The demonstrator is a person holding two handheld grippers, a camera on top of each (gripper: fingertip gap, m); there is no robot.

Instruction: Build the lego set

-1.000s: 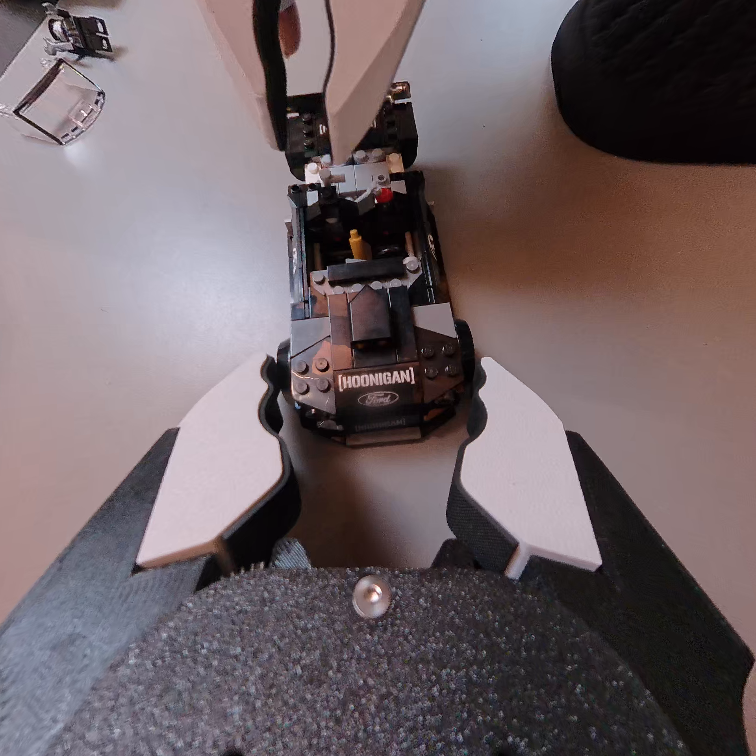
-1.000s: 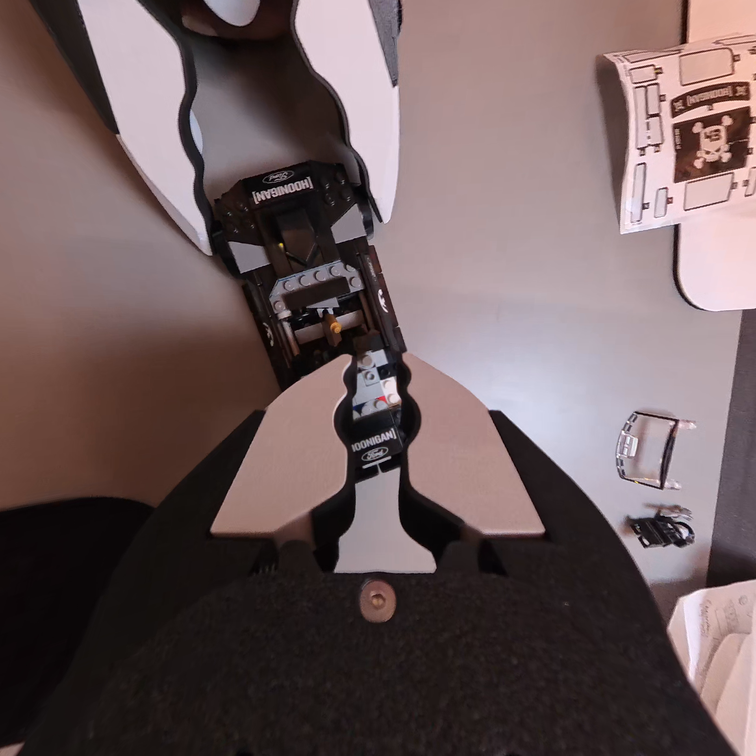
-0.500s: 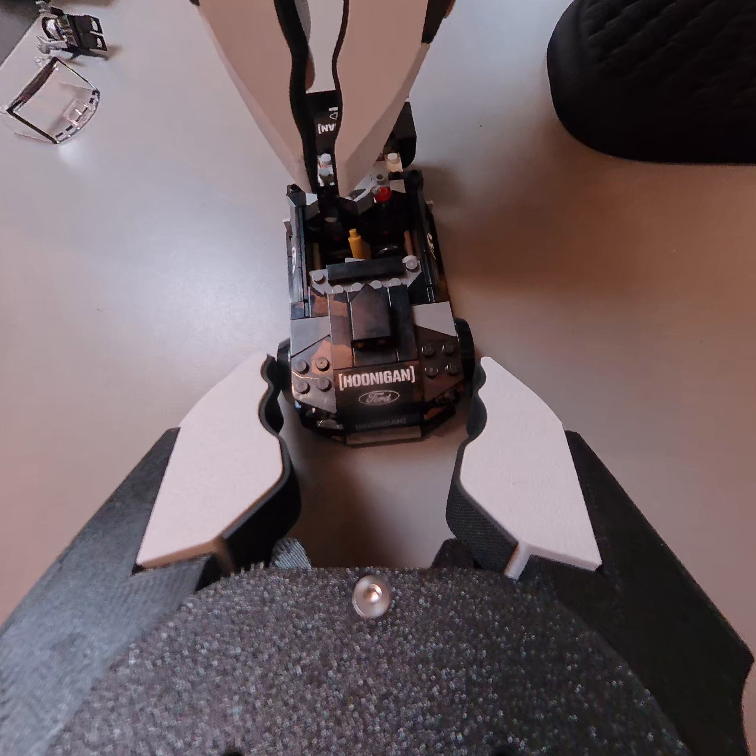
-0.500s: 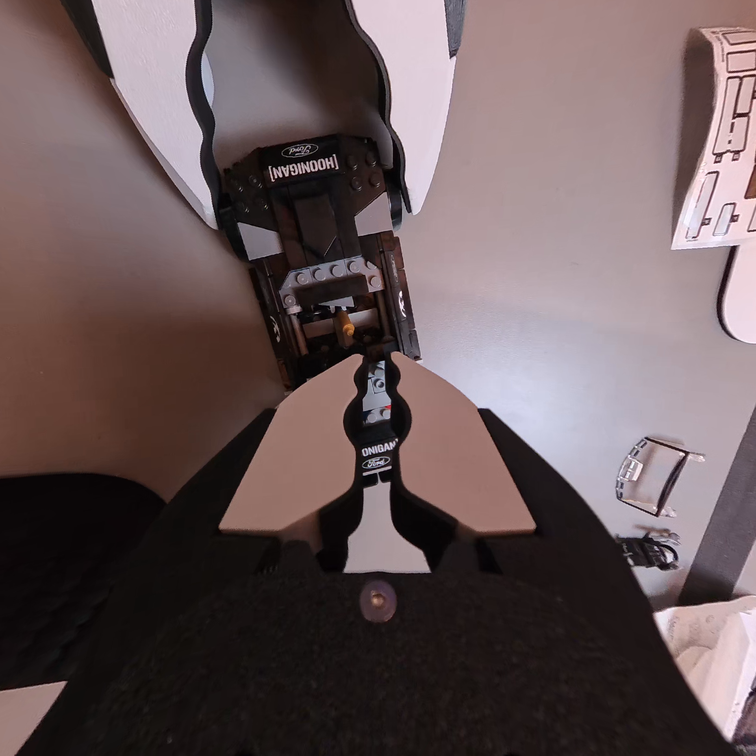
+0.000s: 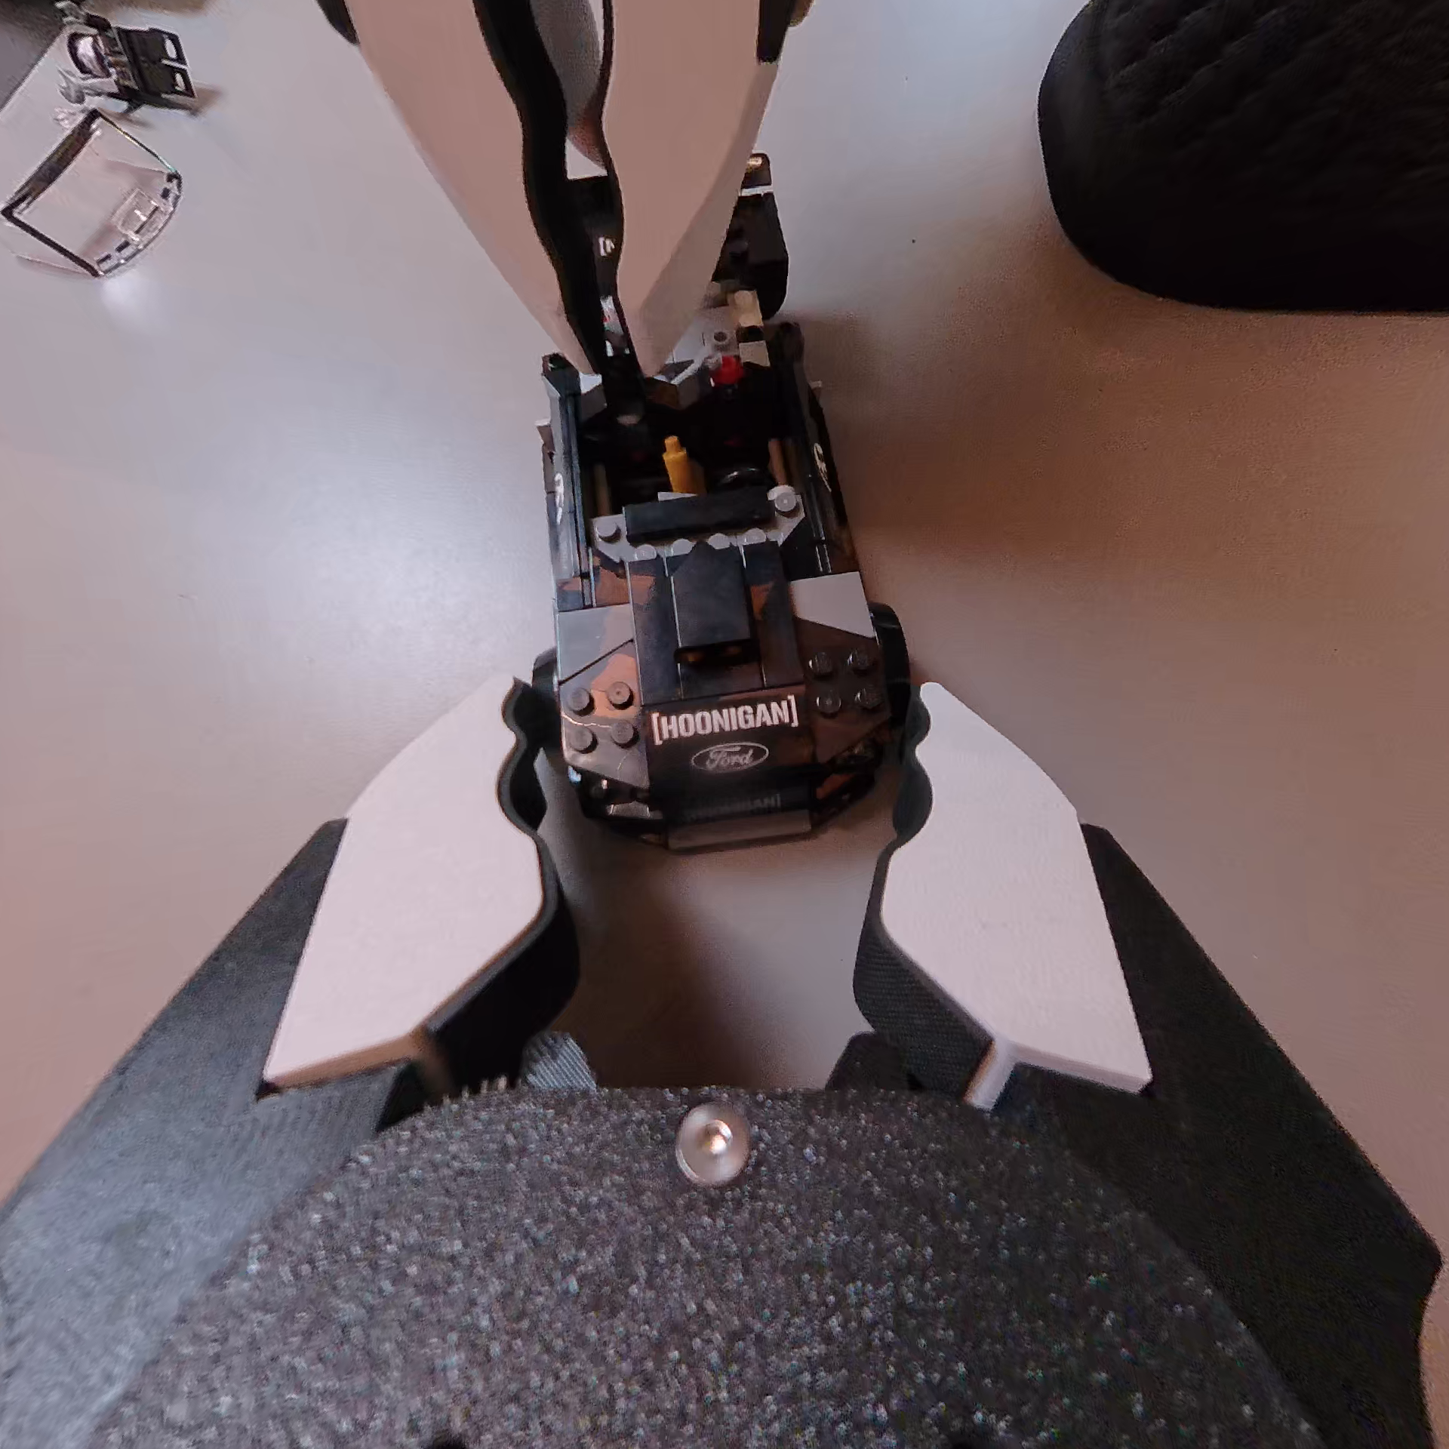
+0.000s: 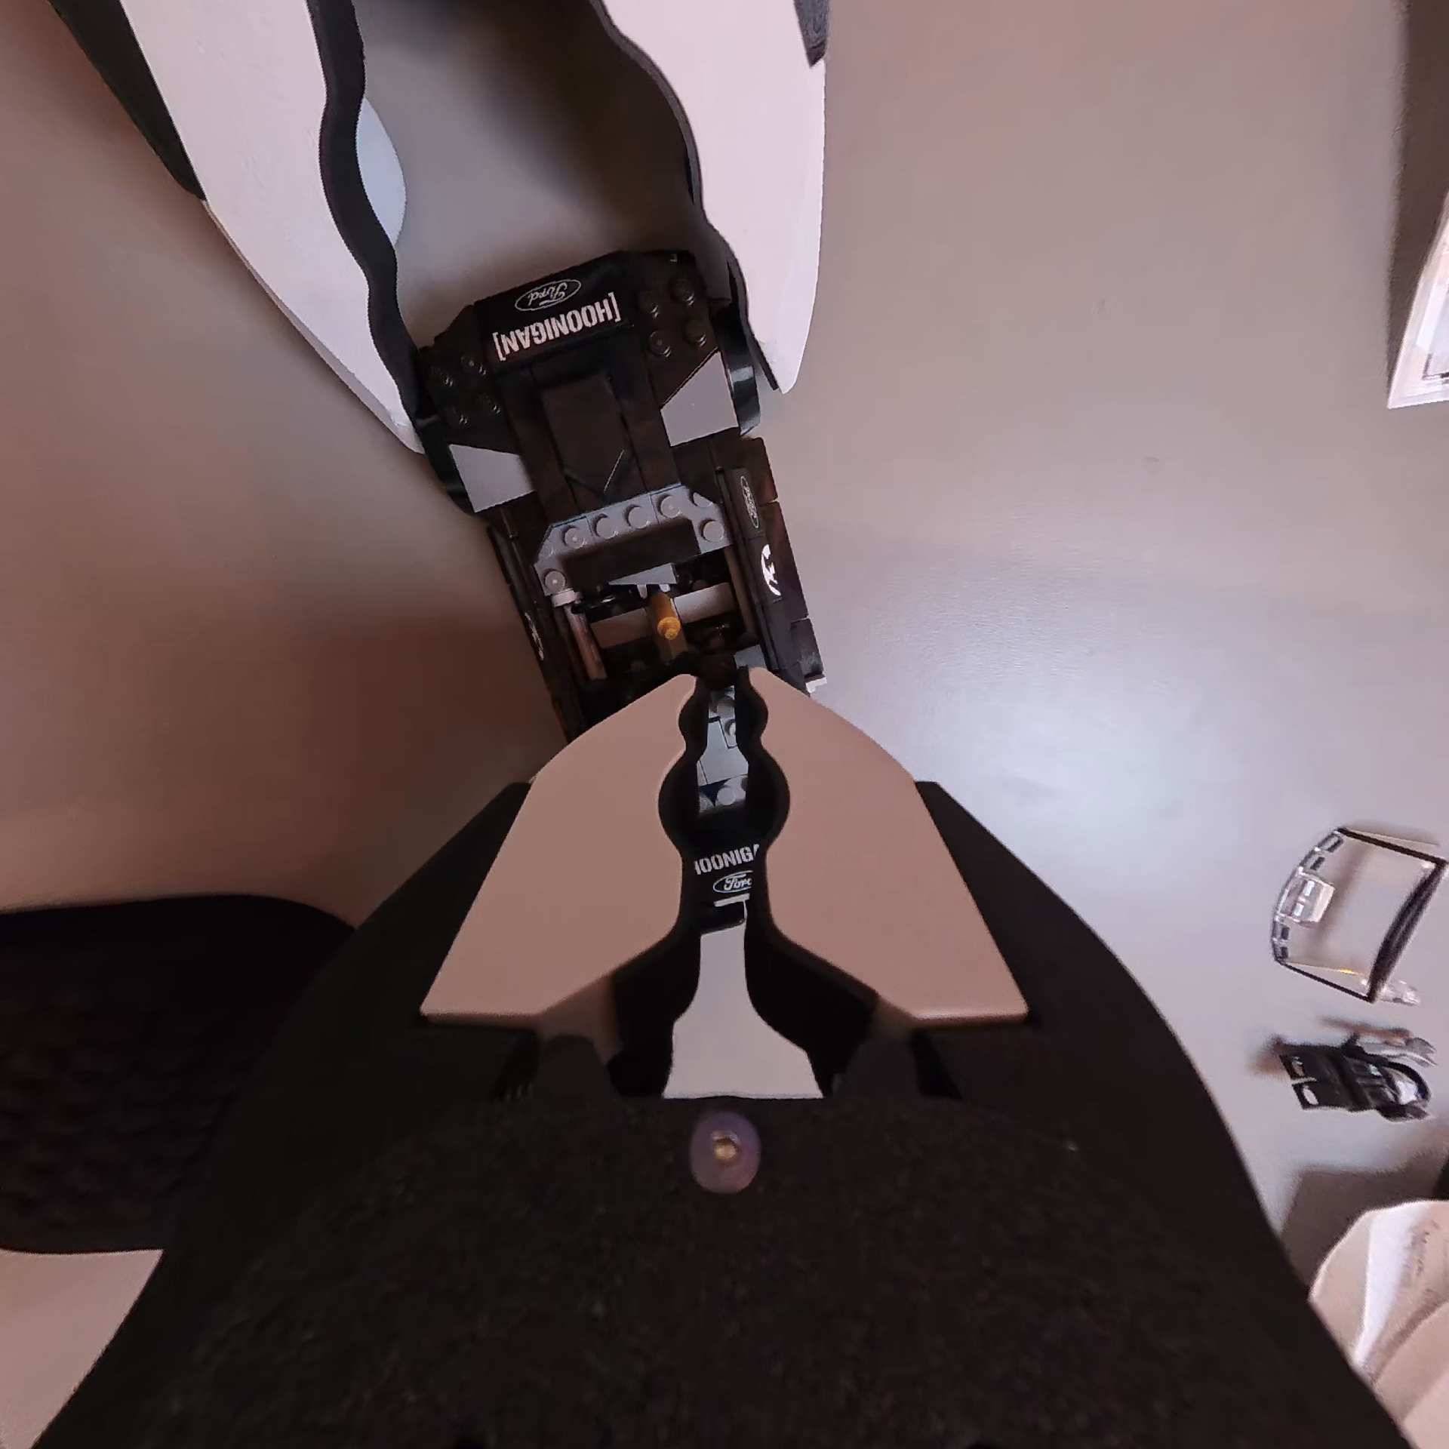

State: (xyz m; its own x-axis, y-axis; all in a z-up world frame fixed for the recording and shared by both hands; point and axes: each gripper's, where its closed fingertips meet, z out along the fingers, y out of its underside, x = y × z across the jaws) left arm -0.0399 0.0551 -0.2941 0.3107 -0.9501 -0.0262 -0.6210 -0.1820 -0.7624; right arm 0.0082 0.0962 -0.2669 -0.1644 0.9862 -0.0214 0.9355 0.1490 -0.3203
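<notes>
Two claws are working one black lego car on the grey table: my left gripper is bracing wide around its nose, fingers beside the front wheels, while my right gripper is pinching nearly shut on a small dark piece at the cockpit's rear

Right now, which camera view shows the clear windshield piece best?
The right wrist view: the clear windshield piece lies whole on the table, large and sharp. The left wrist view shows it smaller, in the far corner, partly cut by the picture's edge.
</notes>
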